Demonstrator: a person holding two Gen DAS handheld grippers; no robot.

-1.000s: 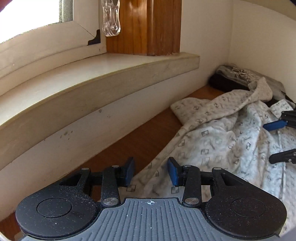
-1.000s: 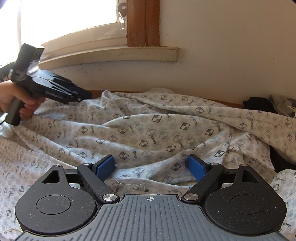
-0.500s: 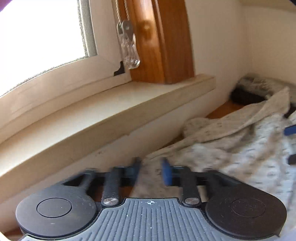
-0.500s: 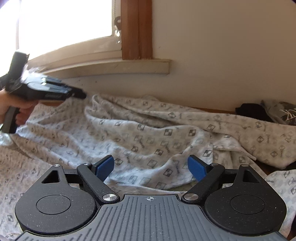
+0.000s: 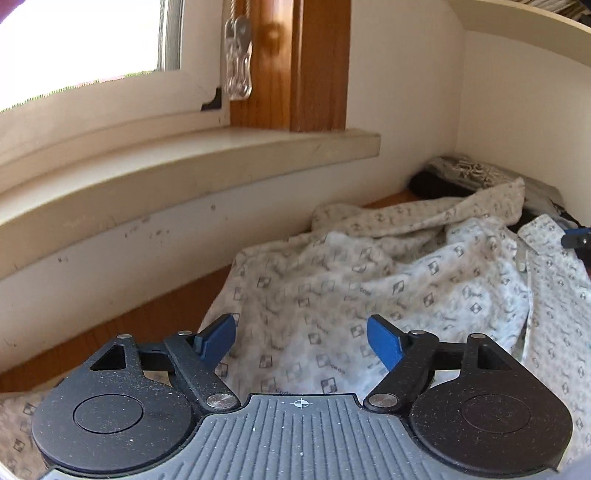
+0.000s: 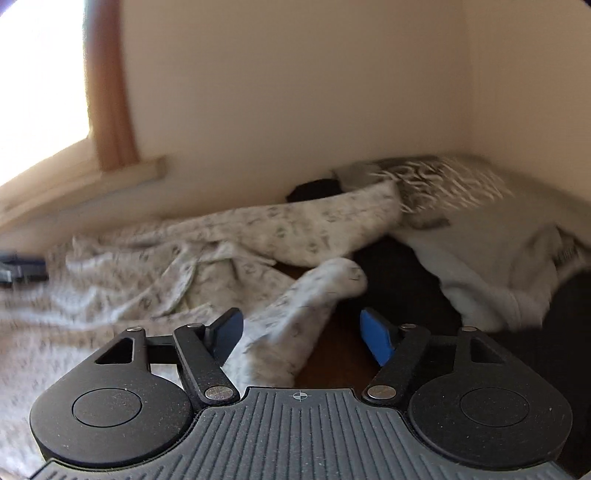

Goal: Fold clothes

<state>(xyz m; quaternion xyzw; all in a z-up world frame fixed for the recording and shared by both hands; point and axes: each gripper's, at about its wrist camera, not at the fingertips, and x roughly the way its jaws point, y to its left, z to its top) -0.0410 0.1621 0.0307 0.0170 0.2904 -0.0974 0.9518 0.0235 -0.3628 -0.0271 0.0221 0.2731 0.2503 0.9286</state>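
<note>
A white garment printed with small grey squares point(image 5: 369, 273) lies crumpled on the wooden tabletop point(image 5: 166, 314) under the window. My left gripper point(image 5: 299, 336) hovers over its near edge, jaws opening wide; the cloth lies below them and the pads do not touch it. A blue fingertip of my right gripper point(image 5: 574, 236) shows at the right edge. In the blurred right wrist view, a sleeve of the garment point(image 6: 317, 291) runs up between the jaws of my right gripper point(image 6: 301, 330), next to the left finger. Those jaws are closing but do not pinch the sleeve. My left gripper point(image 6: 22, 269) sits far left.
A cream windowsill point(image 5: 184, 166) and the wall run close along the table's far side. In the right corner lie a dark garment point(image 6: 317, 188), a grey patterned one point(image 6: 443, 181) and a plain white one point(image 6: 480, 266). A shelf point(image 5: 535, 33) overhangs the corner.
My left gripper's jaws have spread from narrow to wide and the hand has shifted along the garment. My right gripper has swung right, from the garment's body to its sleeve, and narrowed slightly.
</note>
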